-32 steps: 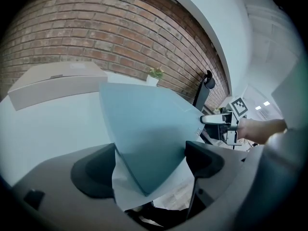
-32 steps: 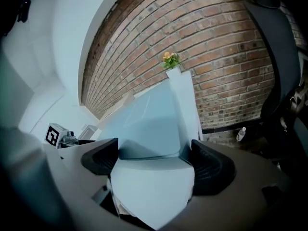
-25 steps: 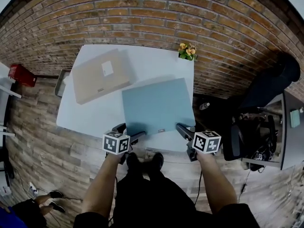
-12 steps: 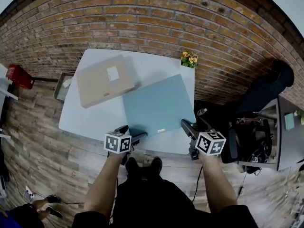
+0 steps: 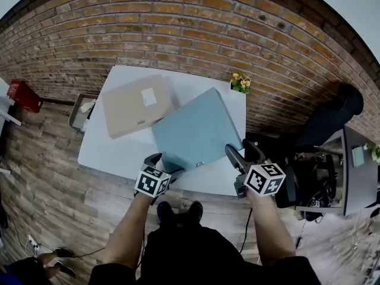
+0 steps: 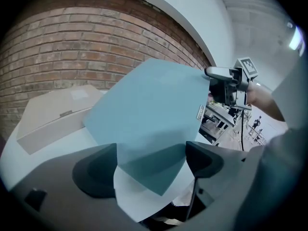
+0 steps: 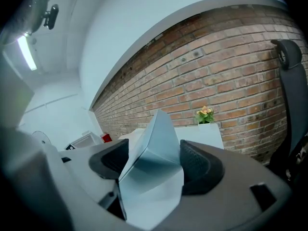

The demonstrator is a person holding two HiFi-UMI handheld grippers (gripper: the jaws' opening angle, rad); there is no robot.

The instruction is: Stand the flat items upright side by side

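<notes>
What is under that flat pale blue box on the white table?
Beneath the lifted near corner of the flat pale blue box, only bare white tabletop shows. Its far part covers whatever lies beneath.

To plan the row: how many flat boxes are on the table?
2. The tan box lies flat, far left on the white table; the blue box is tilted near the front edge. Nothing seems hidden.

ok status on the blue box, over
Left tool shut on blue box, near corner. Right tool: jaws just been closing, on its other corner, box tilted up. Tan box lies flat just beyond, close.
</notes>
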